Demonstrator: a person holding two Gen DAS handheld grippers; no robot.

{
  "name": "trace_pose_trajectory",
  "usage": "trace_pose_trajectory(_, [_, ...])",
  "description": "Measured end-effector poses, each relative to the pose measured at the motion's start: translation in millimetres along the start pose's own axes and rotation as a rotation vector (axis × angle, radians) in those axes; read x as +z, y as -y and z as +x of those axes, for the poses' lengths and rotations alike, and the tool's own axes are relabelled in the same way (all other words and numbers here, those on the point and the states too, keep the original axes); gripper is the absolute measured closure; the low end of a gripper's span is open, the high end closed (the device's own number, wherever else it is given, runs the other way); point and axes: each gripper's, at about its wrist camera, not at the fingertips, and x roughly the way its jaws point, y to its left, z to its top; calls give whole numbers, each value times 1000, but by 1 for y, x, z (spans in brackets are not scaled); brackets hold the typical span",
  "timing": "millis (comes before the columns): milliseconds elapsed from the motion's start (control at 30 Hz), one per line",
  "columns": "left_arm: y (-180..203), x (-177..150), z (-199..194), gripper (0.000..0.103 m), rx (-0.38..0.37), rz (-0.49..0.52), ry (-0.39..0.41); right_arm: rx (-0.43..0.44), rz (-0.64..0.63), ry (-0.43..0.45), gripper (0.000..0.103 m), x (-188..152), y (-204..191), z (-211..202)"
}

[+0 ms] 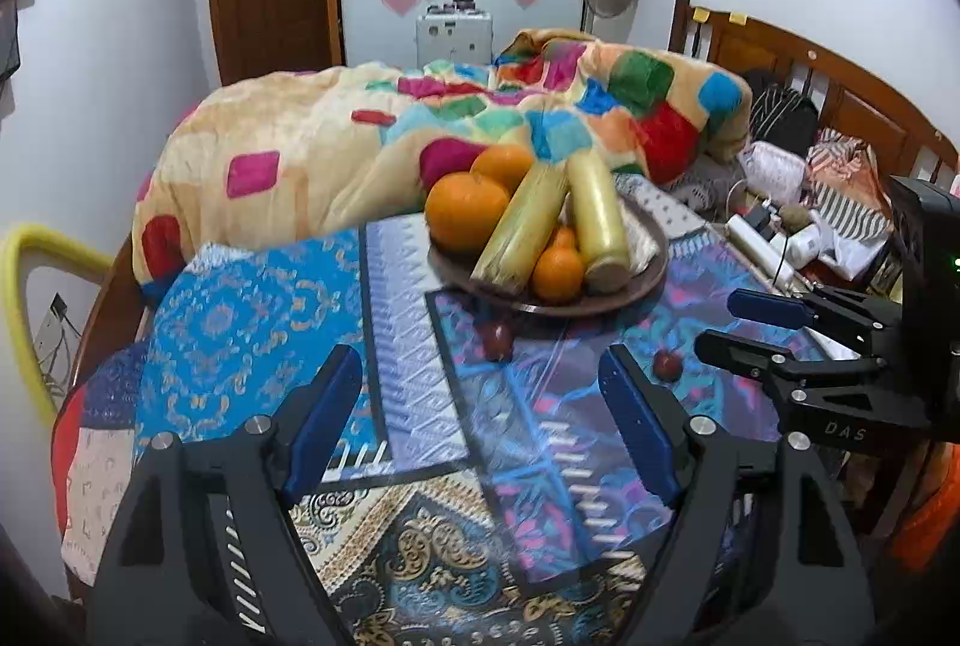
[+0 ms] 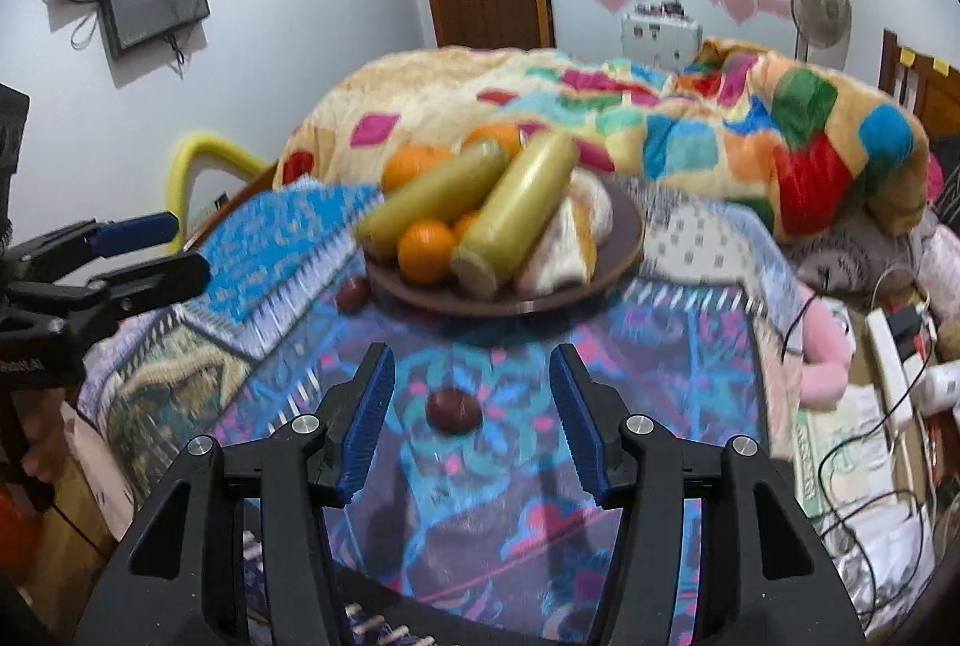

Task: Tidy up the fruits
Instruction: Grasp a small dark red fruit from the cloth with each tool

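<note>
A brown plate (image 1: pixel 651 265) (image 2: pixel 624 238) on the patterned cloth holds several oranges (image 1: pixel 465 209) (image 2: pixel 425 250) and two long yellow-green fruits (image 1: pixel 595 220) (image 2: pixel 516 211). Two small dark red fruits lie on the cloth in front of the plate: one (image 1: pixel 497 340) (image 2: pixel 353 293) near its left rim, the other (image 1: pixel 667 364) (image 2: pixel 453 409) further forward. My left gripper (image 1: pixel 480 376) (image 2: pixel 186 245) is open over the cloth, empty. My right gripper (image 2: pixel 471 364) (image 1: pixel 723 323) is open too, with the nearer red fruit lying on the cloth between its fingers, untouched.
A rumpled colourful blanket (image 1: pixel 336 147) lies behind the plate. Cables, a power strip (image 2: pixel 894 352) and clutter sit at the right edge. A wooden headboard (image 1: pixel 840 93) stands behind that. A yellow tube (image 1: pixel 24 286) curves past the left edge.
</note>
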Motion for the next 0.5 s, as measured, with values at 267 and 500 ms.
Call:
trace_pose_trajectory(267, [-10, -14, 21, 22, -26, -12, -61, 9, -47, -66, 59, -10, -7, 25])
trace_pose_trajectory(500, [-13, -18, 40, 42, -59, -3, -129, 32, -83, -75, 84, -13, -12, 33])
